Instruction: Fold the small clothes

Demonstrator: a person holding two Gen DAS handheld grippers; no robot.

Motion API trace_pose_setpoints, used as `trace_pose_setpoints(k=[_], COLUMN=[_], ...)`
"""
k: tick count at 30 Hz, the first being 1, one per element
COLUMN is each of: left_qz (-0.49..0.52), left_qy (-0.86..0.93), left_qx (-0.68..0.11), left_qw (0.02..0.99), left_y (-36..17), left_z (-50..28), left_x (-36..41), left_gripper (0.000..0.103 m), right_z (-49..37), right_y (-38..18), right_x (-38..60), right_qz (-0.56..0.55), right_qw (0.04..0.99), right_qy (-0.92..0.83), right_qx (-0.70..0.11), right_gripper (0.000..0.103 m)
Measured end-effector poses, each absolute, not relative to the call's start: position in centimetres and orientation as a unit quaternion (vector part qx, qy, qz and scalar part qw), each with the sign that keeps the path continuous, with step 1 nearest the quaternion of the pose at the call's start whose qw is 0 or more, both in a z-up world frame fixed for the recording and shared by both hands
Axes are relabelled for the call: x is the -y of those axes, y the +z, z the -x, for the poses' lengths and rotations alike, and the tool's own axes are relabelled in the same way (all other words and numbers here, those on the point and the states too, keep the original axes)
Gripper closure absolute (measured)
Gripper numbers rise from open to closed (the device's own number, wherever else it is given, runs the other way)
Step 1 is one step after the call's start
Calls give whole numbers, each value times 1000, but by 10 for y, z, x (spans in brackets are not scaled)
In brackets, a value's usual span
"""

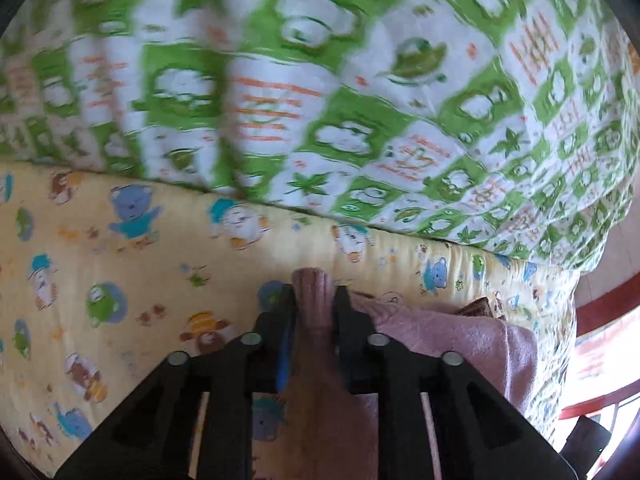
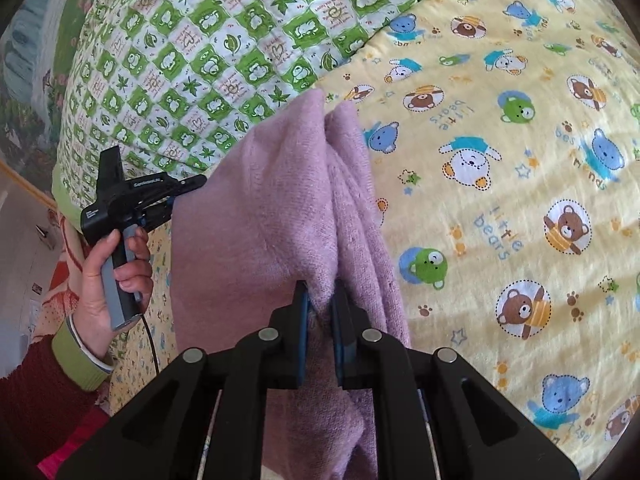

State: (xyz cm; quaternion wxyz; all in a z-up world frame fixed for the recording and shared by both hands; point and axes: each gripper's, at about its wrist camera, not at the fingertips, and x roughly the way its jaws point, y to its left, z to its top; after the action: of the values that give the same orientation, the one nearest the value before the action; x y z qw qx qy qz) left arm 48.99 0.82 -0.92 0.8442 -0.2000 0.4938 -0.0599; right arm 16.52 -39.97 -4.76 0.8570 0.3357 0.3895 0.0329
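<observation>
Gripping: right gripper pinches pink garment over the yellow bear sheet.
Left gripper: fingers clasp a garment fold near the sheet's edge.

The right gripper pinches a pink cloth, which hangs over a yellow sheet with bears. Far left of it, a hand holds the left gripper by the cloth's edge. Past both lies a green quilt.
</observation>
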Motion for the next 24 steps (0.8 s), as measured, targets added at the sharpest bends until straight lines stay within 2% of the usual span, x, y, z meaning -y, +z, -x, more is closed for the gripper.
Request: trace_pose_setpoints(k=[1, 3, 5, 7, 8, 9, 11, 16, 24], left_qz=[200, 190, 188, 191, 195, 198, 213, 232, 264], left_qy=[-58, -52, -61, -66, -66, -64, -71, -73, -67], left_qx=[-491, -490, -496, -503, -505, -507, -512, -541, -550], left_qw=[846, 849, 846, 841, 838, 836, 829, 805, 789], left_y=[-6, -2, -1, -5, -7, -10, -17, -47, -67], left_z=[-482, -460, -434, -413, -397, -388, -363, -319, -297], left_x=[-12, -10, -10, -9, -9, -6, -3, 18, 19], left_gripper=[49, 36, 30, 27, 26, 22, 21, 20, 17], right_z=[-164, -163, -158, -150, -145, -140, -129, -122, -146], right_y=[-46, -43, -37, -32, -29, -27, -23, -29, -38], right_x=[400, 400, 401, 404, 405, 406, 407, 400, 382], right_qz=[-339, -339, -339, -343, -344, -346, -349, -337, -237], right_qw=[856, 856, 859, 860, 861, 864, 868, 865, 878], right_qy=[32, 23, 13, 3, -3, -9, -12, 2, 27], right_qx=[-390, -390, -383, -377, -374, -366, -353, -371, -414], right_gripper=[88, 83, 77, 61, 46, 36, 29, 25, 21])
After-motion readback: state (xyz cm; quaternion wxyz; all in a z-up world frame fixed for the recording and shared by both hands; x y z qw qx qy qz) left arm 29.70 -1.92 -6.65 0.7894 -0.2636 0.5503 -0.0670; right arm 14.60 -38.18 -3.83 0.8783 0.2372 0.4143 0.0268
